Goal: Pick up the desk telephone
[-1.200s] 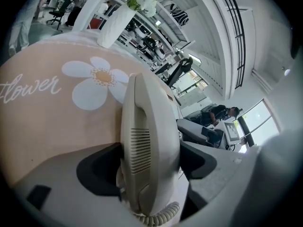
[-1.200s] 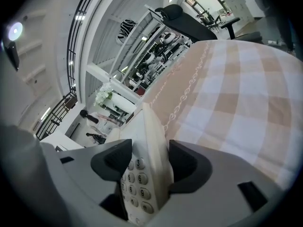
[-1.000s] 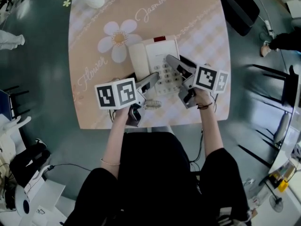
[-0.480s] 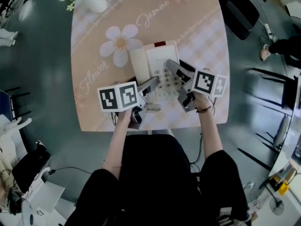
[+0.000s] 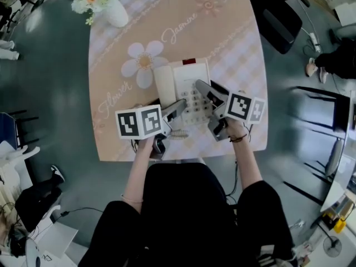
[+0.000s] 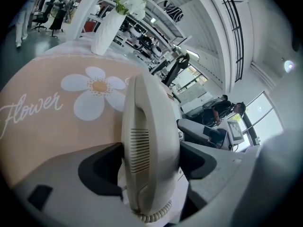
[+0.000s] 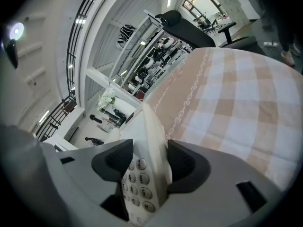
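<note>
The white desk telephone (image 5: 188,82) sits on the peach flowered tablecloth (image 5: 111,82), its handset (image 5: 164,82) along its left side. My left gripper (image 5: 179,107) is shut on the handset (image 6: 149,141), which stands upright between the jaws with its coiled cord (image 6: 154,215) at the bottom. My right gripper (image 5: 202,88) is shut on the right edge of the phone's base (image 7: 151,141), the keypad (image 7: 139,183) showing between the jaws. I cannot tell whether the phone is clear of the table.
A white vase of flowers (image 5: 108,4) stands at the table's far left corner. A black chair (image 5: 278,15) is beyond the far right corner. The coiled cord (image 5: 179,133) lies near the front edge. A person (image 5: 334,60) stands at right.
Both grippers keep the same hold on the phone. The head view has shifted, so the table's far end and the vase now show more fully.
</note>
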The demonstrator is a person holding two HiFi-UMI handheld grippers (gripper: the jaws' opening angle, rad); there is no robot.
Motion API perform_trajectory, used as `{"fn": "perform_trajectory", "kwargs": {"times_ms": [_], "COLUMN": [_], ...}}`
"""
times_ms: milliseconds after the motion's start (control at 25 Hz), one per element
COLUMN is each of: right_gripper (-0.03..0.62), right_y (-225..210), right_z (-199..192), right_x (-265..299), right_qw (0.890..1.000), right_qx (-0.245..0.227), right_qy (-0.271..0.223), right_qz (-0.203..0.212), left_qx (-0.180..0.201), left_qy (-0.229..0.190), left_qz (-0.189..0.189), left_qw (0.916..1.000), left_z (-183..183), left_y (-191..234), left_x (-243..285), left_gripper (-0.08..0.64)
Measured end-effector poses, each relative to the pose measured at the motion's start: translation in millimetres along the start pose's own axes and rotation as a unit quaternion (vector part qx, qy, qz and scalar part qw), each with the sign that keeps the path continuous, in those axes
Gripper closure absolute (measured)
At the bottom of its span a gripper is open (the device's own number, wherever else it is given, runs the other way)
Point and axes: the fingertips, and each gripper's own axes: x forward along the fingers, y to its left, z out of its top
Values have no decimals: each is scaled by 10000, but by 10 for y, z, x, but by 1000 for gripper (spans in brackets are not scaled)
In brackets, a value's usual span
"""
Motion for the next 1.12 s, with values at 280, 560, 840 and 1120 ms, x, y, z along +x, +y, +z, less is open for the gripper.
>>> {"fn": "perform_trajectory", "kwargs": {"times_ms": [280,560,840,1120], "right_gripper": [374,376,376,377], "right_y": [207,418,674,902], "right_z": [67,102,157,179], "right_x": [-154,-324,-510,-697], "right_qw": [9998,9991,9977,9957], "right_qx": [-97,-219,-293,-464], "right_qy": [-165,-337,-555,-718], "right_qz": [65,134,260,346], "left_qx": [179,313,527,659], "left_qy": [-38,-166,-309,-489], "left_qz": [-41,-82,-95,-162], "left_qw": [9998,9993,9981,9965], "left_z": [42,56,106,96], "left_y": [-154,-304,-484,-646], "left_x": [-177,-375,-617,-831], "left_gripper": [202,204,204,204]}}
